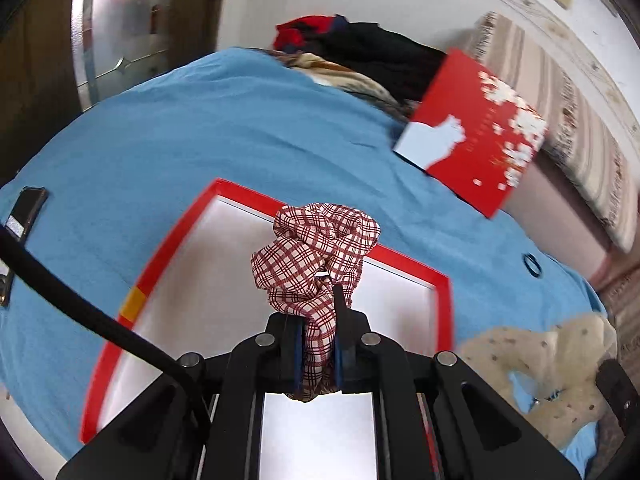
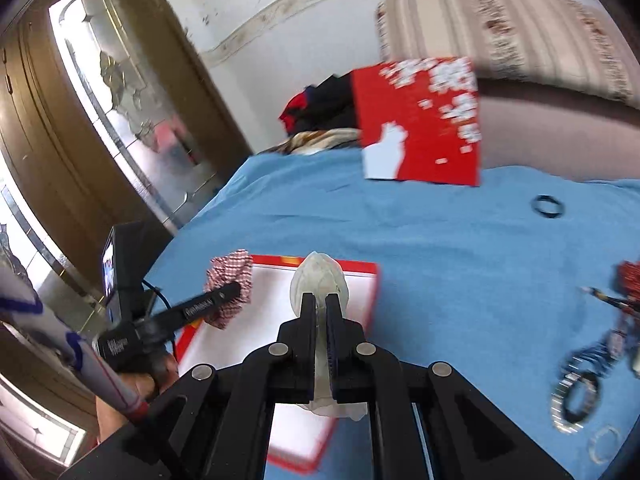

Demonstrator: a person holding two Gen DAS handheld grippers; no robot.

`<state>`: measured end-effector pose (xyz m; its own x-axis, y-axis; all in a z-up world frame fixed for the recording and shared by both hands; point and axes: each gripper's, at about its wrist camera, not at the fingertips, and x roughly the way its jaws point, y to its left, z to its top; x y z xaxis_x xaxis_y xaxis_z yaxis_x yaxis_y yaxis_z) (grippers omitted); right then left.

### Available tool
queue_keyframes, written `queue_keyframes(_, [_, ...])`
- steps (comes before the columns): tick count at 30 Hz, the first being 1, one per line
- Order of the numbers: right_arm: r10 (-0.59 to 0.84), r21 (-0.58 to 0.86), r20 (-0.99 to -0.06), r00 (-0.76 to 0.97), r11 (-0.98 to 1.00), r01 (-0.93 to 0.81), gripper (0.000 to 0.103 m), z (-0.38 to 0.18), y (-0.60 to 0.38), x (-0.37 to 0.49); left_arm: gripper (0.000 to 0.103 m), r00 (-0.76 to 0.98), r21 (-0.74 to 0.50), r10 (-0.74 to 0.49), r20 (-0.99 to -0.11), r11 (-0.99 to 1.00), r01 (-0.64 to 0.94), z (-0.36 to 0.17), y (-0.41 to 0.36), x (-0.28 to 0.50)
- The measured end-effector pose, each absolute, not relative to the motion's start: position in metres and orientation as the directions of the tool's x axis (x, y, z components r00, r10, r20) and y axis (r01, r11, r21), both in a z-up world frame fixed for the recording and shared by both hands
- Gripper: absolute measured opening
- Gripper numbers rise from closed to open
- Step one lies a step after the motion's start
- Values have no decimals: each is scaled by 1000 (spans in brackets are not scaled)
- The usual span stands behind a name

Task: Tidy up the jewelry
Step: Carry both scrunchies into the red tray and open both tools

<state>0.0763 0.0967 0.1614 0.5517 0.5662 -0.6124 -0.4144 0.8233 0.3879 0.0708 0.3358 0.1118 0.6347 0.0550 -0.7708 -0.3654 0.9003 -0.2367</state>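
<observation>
My left gripper point(image 1: 316, 308) is shut on a red-and-white checked scrunchie point(image 1: 316, 248) and holds it above the open red box with a white inside point(image 1: 208, 280). My right gripper point(image 2: 320, 300) is shut on a white scrunchie point(image 2: 318, 276), also above that red box point(image 2: 360, 268). The left gripper and checked scrunchie point(image 2: 230, 280) show at the box's left side in the right wrist view. Bracelets and beaded jewelry point(image 2: 588, 372) lie on the blue cloth point(image 2: 440, 240) to the right. A black ring-shaped band point(image 2: 548, 206) lies farther back.
The red box lid point(image 1: 476, 132) with white flowers leans at the back of the bed. A pile of clothes point(image 1: 360, 52) lies behind it. A beige dotted scrunchie point(image 1: 540, 368) lies right of the box. A phone point(image 1: 26, 208) lies at the left. A door point(image 2: 100, 120) stands at the left.
</observation>
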Motion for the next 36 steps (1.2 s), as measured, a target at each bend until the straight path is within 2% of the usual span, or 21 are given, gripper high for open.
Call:
queue_keyframes(8, [629,488,-615,475,777,-397,6,128,151,132,11,595,-200,117,-795,875,-440,88,373,81])
queue_keyframes(13, [540,444,-722,433,841,-308,7,72,155,164,15,555,-175,133,-821,866,-468,75,382,85])
queue_keyframes(16, [519,440,-740,428,855,-276,13,60,144,171,22,547,-151,152,-824,870,-469,75,378,85])
queue_keyframes(18, [515,440,-741,431,857,-267,38,60,138,171,30,552,-155,153,-820,868,-471,78,377,83])
queue_keyframes(19, [510,435,-737,444,860,-266,41,63,133,168,36,556,-159,153,-817,867,-472,79,376,82])
queue_keyframes(23, [480,388,-735,479,877,-284,47,80,120,147,46,580,-166,167,-797,863,-477,92,370,72])
queue_keyframes(27, [451,338,-760,468,889,-309,50,78,114,112,47,608,-174,171,-775,867,-466,103,358,58])
queue_keyframes(31, [431,313,-799,419,893,-323,49,56,123,85,47,635,-199,154,-757,871,-448,114,347,46])
queue_keyframes(32, [410,289,-811,417,901,-323,38,51,125,78,47,644,-208,148,-751,872,-443,117,345,43])
queue_keyframes(33, [385,265,-824,415,910,-317,13,45,127,71,47,651,-212,148,-745,872,-442,120,344,40])
queue_keyframes(36, [396,286,-826,401,908,-306,7,42,126,59,47,667,-224,143,-731,873,-434,127,339,34])
